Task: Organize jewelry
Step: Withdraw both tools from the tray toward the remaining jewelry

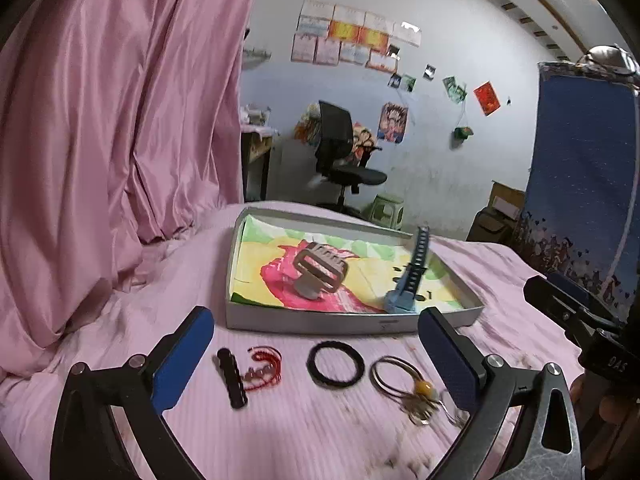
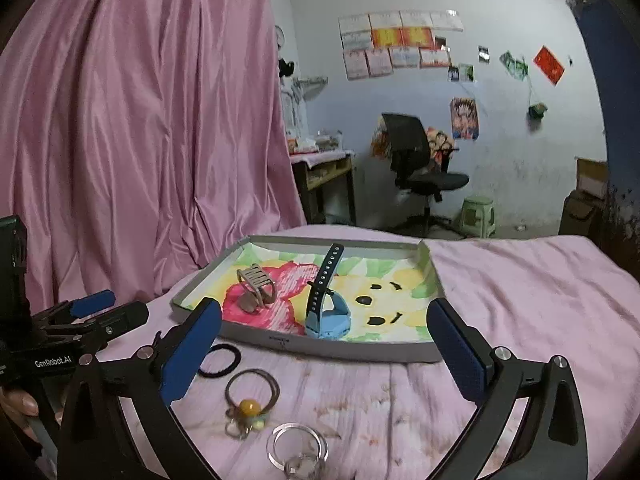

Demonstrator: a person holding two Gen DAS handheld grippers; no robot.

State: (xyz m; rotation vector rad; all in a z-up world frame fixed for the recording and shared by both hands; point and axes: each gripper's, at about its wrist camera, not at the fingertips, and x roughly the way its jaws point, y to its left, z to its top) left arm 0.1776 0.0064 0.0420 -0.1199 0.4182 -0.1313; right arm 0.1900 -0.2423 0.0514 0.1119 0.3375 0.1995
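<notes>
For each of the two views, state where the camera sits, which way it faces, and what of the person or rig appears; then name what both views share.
Left wrist: on the left claw, facing forward over the bed to the tray; a fingertip shows at right.
Right wrist: on the right claw, facing the same way; the left claw shows at left.
Shared: tray, hair clip, watch, black hair tie.

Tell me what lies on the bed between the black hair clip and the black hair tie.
A red beaded bracelet lies between the black hair clip and the black hair tie, seen in the left wrist view.

Right gripper [image 2: 324, 344] jaws wide apart, empty; tray [image 2: 344, 350] holds claw clip [image 2: 256, 290], watch [image 2: 326, 308].
</notes>
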